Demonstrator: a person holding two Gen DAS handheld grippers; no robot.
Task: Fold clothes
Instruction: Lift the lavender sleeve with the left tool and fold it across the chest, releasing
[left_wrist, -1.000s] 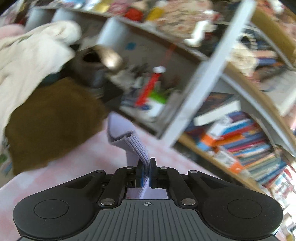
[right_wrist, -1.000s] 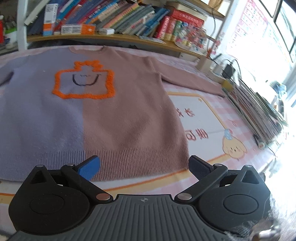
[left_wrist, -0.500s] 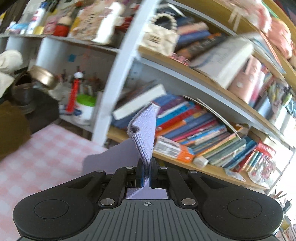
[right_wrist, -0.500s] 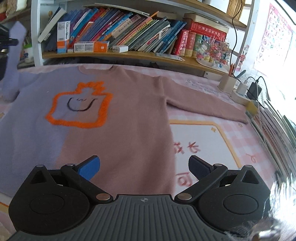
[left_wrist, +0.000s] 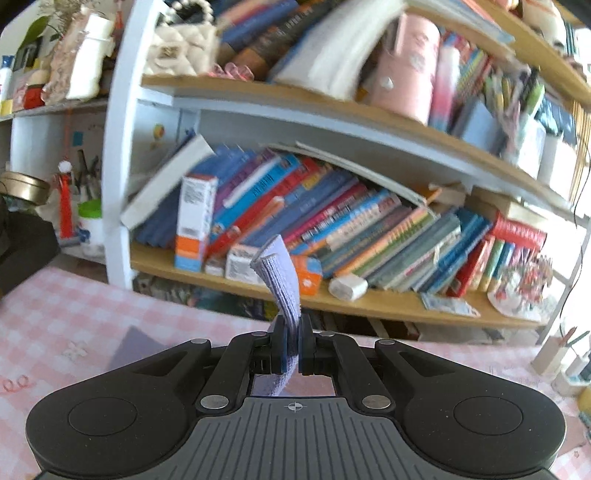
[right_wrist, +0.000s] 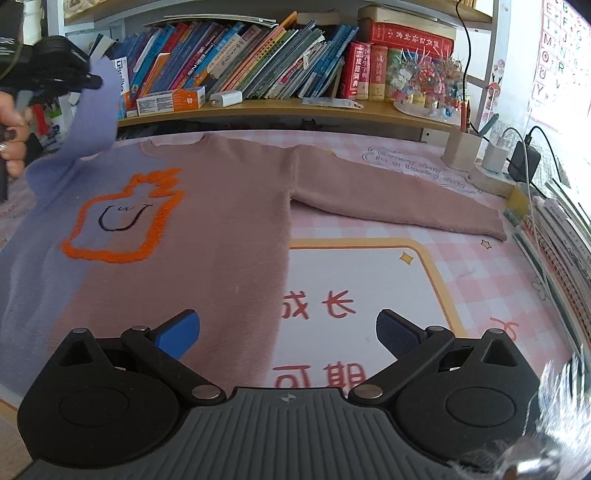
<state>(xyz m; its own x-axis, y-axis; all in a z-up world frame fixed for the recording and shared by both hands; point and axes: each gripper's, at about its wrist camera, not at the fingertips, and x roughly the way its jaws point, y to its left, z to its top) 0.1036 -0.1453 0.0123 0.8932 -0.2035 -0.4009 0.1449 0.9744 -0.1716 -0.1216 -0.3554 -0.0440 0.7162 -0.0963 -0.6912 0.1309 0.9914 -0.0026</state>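
Note:
A two-tone sweater (right_wrist: 207, 221), lilac on its left half and dusty pink on its right, lies flat with an orange outlined face on the chest. Its pink sleeve (right_wrist: 399, 195) stretches out to the right. My left gripper (left_wrist: 291, 343) is shut on the ribbed cuff of the lilac sleeve (left_wrist: 282, 280), held up off the table. From the right wrist view that lifted lilac sleeve (right_wrist: 94, 114) hangs at the upper left under the left gripper (right_wrist: 55, 79) and a hand (right_wrist: 11, 140). My right gripper (right_wrist: 288, 328) is open above the sweater's lower right edge, holding nothing.
A pink checked tablecloth (right_wrist: 480, 266) with a white printed panel (right_wrist: 362, 295) covers the table. A low wooden shelf of books (right_wrist: 258, 74) runs along the far edge. A pen holder (right_wrist: 461, 147), chargers (right_wrist: 517, 162) and stacked books (right_wrist: 561, 236) stand at the right.
My left gripper has lifted the lilac cuff and swung it rightward, from the dark clutter at the left toward the bookshelf. My right gripper has moved right and forward along the sweater, still open.

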